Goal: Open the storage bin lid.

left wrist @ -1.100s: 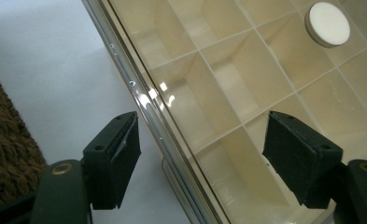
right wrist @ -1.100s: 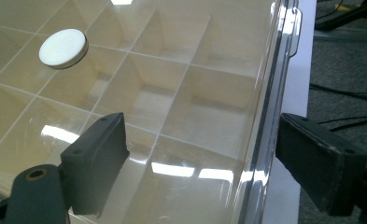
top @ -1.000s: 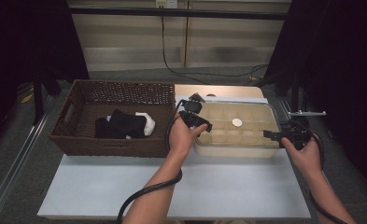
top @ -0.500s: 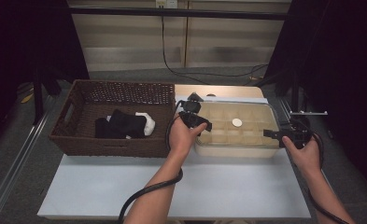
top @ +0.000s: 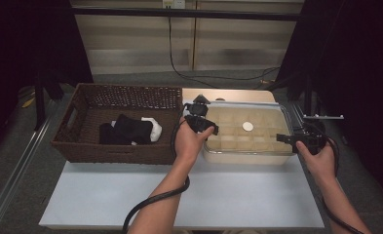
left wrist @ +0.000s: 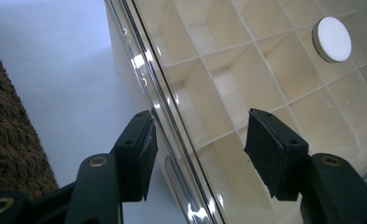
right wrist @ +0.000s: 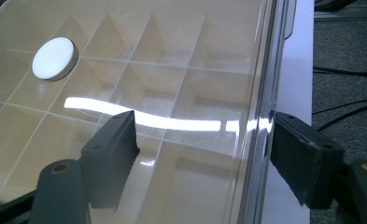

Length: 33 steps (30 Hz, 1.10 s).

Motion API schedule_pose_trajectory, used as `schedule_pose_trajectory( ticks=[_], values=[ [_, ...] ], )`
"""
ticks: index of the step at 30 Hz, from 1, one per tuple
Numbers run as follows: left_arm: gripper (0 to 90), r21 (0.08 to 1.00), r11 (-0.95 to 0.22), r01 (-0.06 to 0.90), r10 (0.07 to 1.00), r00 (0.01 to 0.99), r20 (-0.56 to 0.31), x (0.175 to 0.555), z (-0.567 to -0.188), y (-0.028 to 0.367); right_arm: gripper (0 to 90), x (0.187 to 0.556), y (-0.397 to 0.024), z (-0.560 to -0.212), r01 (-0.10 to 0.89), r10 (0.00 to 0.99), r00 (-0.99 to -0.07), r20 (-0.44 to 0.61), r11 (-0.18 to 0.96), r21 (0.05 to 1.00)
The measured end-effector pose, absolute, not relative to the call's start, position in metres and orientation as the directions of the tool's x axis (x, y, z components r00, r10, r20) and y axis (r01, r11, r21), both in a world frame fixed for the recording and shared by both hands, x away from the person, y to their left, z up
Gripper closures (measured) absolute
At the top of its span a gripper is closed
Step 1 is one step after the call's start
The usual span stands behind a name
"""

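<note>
A clear box [top: 247, 155] with many compartments sits on the white table, and its see-through lid [left wrist: 265, 70] carries a round white knob [top: 247, 126]. My left gripper [top: 200, 111] is at the box's left edge. In the left gripper view its jaws [left wrist: 200, 149] straddle the lid's rim, and they have just been closing without gripping it. My right gripper [top: 285, 138] is at the box's right edge. Its jaws [right wrist: 204, 158] also straddle the lid's rim [right wrist: 260, 140] and have just been closing, with a gap left at the outer pad [right wrist: 293, 158].
A brown wicker basket [top: 116, 97] stands to the left of the box and holds black and white cloth [top: 130, 129]. The white table [top: 203, 195] stretches bare toward me. Cables lie on the floor [right wrist: 344, 93] to the right.
</note>
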State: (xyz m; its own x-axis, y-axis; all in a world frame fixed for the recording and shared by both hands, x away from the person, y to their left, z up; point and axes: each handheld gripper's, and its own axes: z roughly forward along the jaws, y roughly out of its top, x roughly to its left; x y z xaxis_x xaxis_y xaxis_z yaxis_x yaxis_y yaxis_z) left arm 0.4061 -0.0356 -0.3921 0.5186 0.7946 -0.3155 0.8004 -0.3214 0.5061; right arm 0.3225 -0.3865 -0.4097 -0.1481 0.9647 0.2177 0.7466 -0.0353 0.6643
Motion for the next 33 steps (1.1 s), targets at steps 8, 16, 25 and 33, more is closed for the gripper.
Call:
schedule_pose_trajectory(
  ticks=[8,16,25,33],
  values=[
    [50.2,0.512,-0.325,0.795,0.799,0.521,-0.302,0.403,-0.383,-0.033,30.4,0.318,-0.387,-0.403,0.733,0.967,-0.145,0.209,-0.037,0.679],
    [60.6,0.507,-0.314,0.803,0.808,0.507,-0.301,0.401,-0.372,-0.029,41.7,0.311,-0.391,-0.393,0.718,0.967,-0.11,0.232,-0.084,0.691],
    [72.2,0.515,-0.288,0.807,0.803,0.497,-0.33,0.396,-0.361,-0.02,57.0,0.303,-0.398,-0.387,0.694,0.962,-0.081,0.259,-0.132,0.708],
    [76.8,0.519,-0.27,0.811,0.795,0.492,-0.355,0.393,-0.354,-0.014,63.7,0.296,-0.403,-0.378,0.697,0.948,-0.065,0.313,-0.181,0.694]
  ],
)
